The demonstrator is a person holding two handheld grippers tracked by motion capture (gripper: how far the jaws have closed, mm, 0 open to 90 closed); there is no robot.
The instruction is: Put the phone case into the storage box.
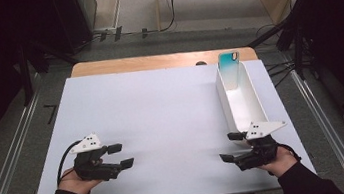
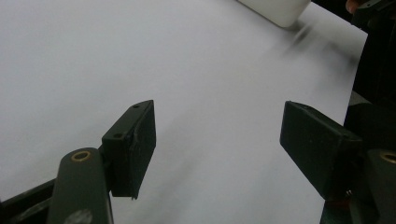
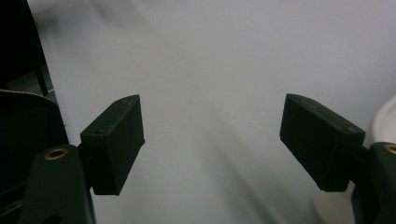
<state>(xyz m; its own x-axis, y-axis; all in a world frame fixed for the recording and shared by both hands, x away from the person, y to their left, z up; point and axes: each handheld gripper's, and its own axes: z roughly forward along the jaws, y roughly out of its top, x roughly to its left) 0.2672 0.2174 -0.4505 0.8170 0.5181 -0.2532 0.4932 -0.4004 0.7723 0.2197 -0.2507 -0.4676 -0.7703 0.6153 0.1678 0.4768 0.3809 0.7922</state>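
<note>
Left gripper (image 1: 121, 155) and right gripper (image 1: 232, 146) low over the white table (image 1: 162, 113), fingers wide apart, holding nothing. Right one just beside a long white plastic tray (image 1: 256, 111); teal phone case (image 1: 229, 65) upright at its far end.

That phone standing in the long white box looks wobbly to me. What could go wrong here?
The phone leans upright at the far end of the narrow white box, so a nudge may tip it. The right gripper is open beside the box's near end and could bump it. The box sits near the table's right edge and might slide off.
</note>
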